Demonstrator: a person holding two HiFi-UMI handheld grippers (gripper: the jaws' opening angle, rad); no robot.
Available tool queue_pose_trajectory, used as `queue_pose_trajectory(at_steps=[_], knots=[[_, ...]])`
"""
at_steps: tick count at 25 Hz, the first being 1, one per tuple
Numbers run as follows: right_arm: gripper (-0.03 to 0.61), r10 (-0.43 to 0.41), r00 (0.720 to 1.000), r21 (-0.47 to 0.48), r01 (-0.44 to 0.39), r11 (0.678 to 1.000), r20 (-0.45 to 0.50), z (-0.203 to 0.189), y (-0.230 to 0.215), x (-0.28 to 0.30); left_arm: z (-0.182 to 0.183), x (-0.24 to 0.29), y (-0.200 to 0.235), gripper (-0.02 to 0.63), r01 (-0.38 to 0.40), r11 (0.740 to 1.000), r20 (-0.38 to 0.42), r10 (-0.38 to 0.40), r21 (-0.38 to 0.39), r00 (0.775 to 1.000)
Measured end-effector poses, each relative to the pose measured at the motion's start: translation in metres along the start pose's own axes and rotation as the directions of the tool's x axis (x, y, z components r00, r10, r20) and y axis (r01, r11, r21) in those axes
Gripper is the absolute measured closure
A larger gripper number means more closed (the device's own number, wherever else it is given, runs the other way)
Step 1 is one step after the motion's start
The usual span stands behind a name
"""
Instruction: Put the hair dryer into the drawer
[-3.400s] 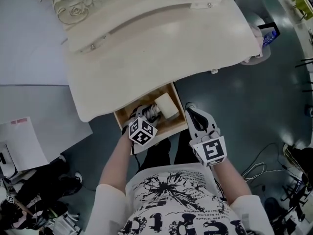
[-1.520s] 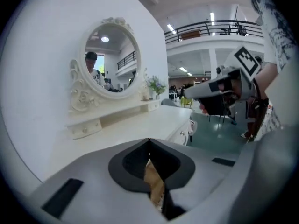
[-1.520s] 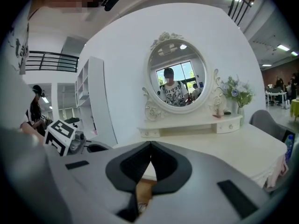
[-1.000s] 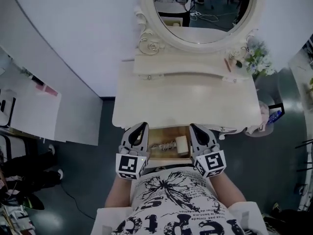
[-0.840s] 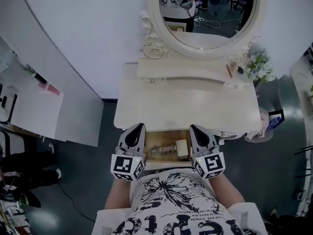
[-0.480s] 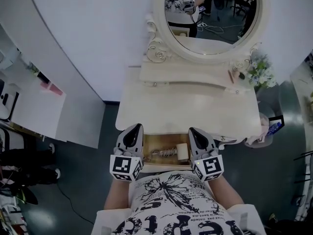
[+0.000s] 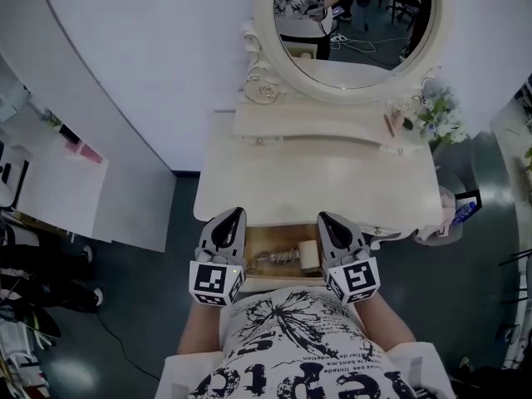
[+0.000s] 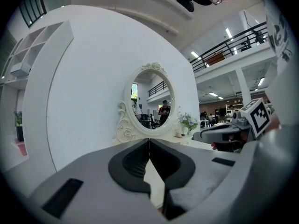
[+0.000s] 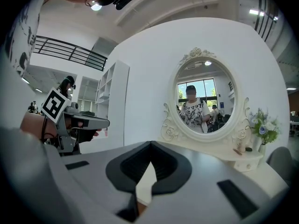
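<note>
In the drawer (image 7: 263, 240), the hair dryer (image 7: 309, 255), between left gripper (image 7: 232, 214) and right gripper (image 7: 326, 218) (jaws together, empty).

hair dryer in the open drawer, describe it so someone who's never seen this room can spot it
Find the cream dressing table with the oval mirror; the shallow wooden drawer under its front edge stands open. Inside lies the cream hair dryer, its blocky pale body at the drawer's right end, the only bulky thing there beside its coiled cord.

Oval mirror (image 7: 357, 23), flowers (image 7: 442, 116), cream dressing table (image 7: 316, 177), dark floor (image 7: 478, 298)
</note>
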State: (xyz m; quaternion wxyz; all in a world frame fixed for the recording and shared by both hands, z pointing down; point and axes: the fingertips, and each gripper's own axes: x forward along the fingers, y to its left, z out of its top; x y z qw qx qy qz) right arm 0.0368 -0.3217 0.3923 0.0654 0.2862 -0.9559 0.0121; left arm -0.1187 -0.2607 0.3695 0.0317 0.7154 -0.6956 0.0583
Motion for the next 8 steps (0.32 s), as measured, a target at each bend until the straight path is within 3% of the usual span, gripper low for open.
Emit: queue_pose_trajectory(at_steps=[8], knots=[[0.561,-0.012,1.000,0.001,0.012,1.000,0.007,0.0038,-0.0092,-0.0047,-0.0007,0.0032,-0.0077,0.592,0.030,0.999,-0.016,-0.030,0.020,0.999]])
